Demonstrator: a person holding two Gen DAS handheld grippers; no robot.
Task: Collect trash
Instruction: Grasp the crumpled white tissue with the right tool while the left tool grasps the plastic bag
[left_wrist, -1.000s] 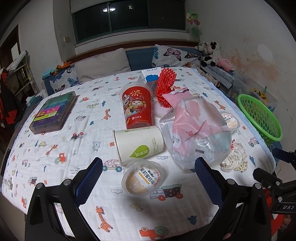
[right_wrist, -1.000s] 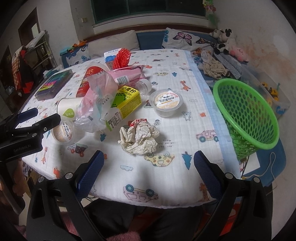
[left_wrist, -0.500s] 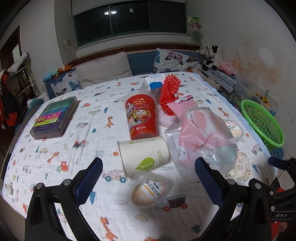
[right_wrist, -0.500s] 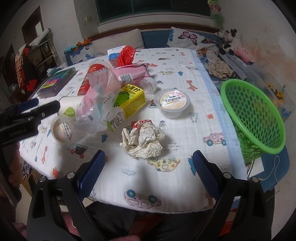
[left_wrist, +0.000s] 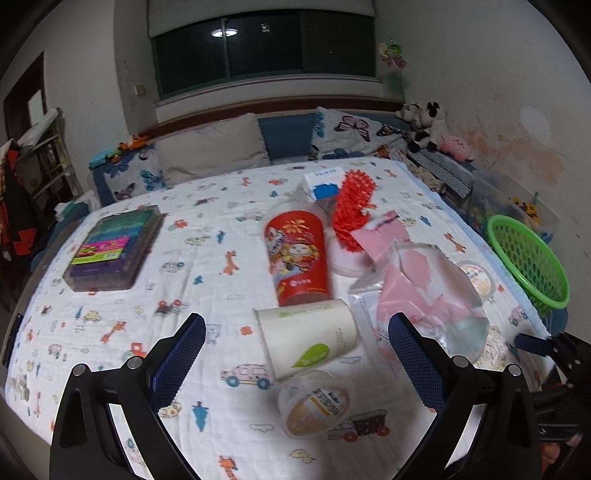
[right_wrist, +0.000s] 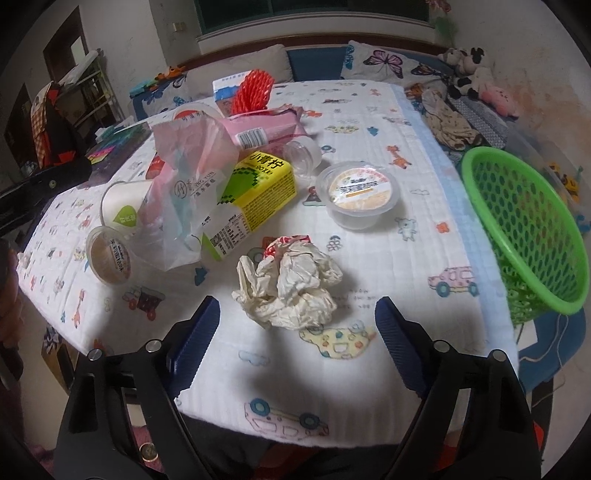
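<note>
Trash lies on a cartoon-print cloth. My left gripper (left_wrist: 297, 356) is open and empty, above a tipped white paper cup (left_wrist: 308, 341) and a small clear pudding cup (left_wrist: 314, 406). Behind them stand a red cup (left_wrist: 297, 254) and a crumpled plastic bag (left_wrist: 424, 291). My right gripper (right_wrist: 297, 338) is open and empty, just short of a crumpled paper ball (right_wrist: 288, 282). Beyond it lie a yellow-green carton (right_wrist: 251, 195), a sealed pudding cup (right_wrist: 360, 194) and the plastic bag (right_wrist: 188, 184). A green mesh basket (right_wrist: 524, 229) stands at the right edge.
A box of coloured items (left_wrist: 112, 247) lies far left on the cloth. A red spiky net (left_wrist: 352, 210) and a blue-white carton (left_wrist: 323, 184) sit at the back. Pillows and plush toys (left_wrist: 424, 125) line the far wall. The green basket (left_wrist: 528, 258) also shows at right.
Both grippers have drawn slightly closer to the table; the paper cup and paper ball sit nearer the fingers. Nothing was grasped or moved.
</note>
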